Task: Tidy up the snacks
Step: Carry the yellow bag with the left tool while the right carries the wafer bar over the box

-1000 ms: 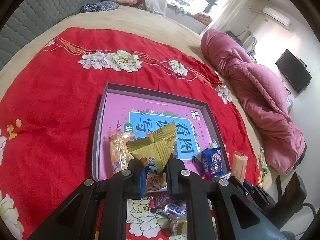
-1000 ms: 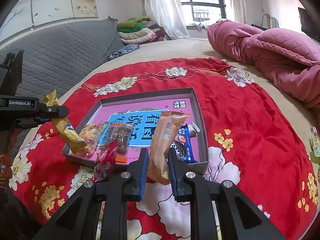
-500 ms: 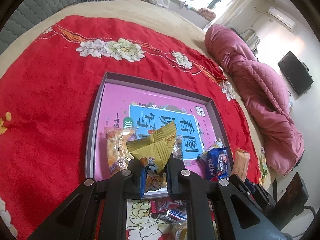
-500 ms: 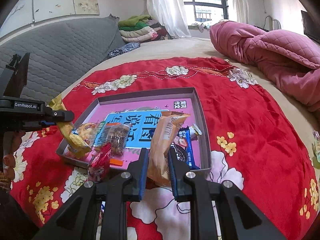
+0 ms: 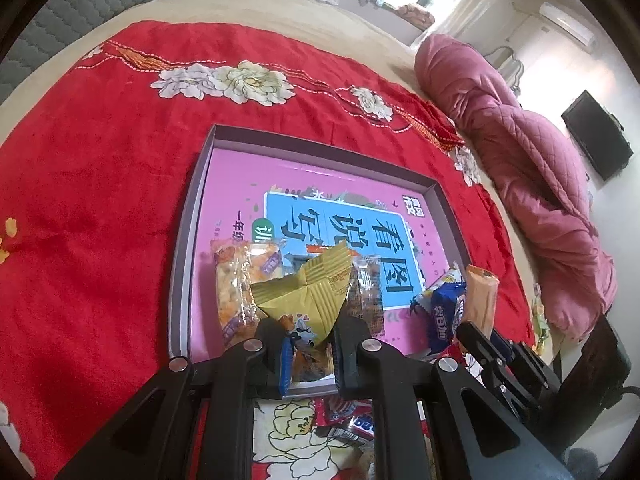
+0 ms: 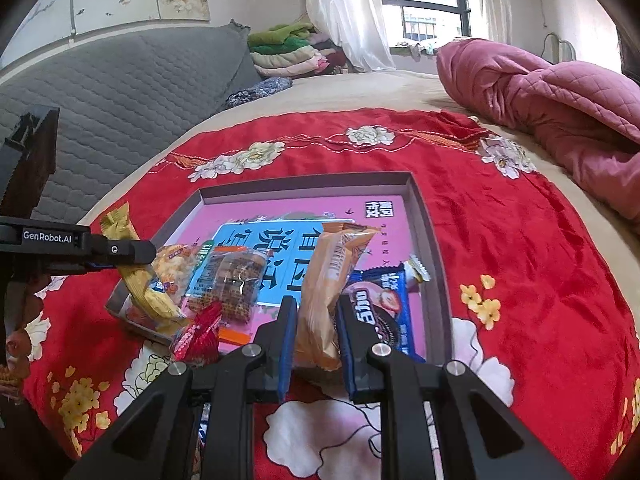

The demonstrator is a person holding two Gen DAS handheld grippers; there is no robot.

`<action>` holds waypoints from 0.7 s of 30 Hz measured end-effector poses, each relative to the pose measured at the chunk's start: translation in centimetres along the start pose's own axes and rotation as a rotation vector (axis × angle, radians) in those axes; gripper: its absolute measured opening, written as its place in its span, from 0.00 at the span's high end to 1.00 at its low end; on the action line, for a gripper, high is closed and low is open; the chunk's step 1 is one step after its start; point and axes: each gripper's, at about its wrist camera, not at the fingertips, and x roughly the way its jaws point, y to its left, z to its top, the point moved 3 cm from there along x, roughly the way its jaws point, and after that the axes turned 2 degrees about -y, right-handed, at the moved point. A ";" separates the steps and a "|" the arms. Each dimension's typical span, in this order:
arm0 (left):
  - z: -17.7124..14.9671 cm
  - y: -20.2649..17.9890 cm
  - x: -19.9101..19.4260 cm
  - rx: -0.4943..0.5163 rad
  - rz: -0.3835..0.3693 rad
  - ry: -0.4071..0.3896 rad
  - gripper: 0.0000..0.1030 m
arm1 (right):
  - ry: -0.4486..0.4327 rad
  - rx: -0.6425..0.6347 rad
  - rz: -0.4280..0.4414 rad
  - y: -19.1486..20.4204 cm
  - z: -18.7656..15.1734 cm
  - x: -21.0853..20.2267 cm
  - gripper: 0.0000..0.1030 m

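Left gripper [image 5: 307, 336] fingers clamp yellow snack packet [image 5: 308, 292] above tray [image 5: 188, 240]; right gripper [image 6: 316, 330] fingers clamp orange snack bar [image 6: 328, 280] above tray near edge

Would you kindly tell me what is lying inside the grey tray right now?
Inside the tray lie a pink book, a popcorn bag, a brown snack pack and a blue cookie pack. The packets hide part of the book cover.

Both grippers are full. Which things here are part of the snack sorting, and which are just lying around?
Job: yellow packet in left gripper; orange packet in right gripper; tray; blue cookie pack; red packet.
Lying about: pink quilt; folded clothes.
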 end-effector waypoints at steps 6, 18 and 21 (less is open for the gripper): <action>-0.1 0.1 0.4 0.007 0.009 0.010 0.84 | 0.019 -0.015 0.007 0.2 -0.2 0.9 0.80; -0.3 0.3 0.7 0.008 0.020 0.020 0.84 | 0.038 -0.026 0.014 0.6 -0.5 1.9 0.80; -0.3 0.4 0.8 0.004 0.020 0.021 0.84 | 0.033 -0.021 0.009 0.5 -0.5 1.8 0.80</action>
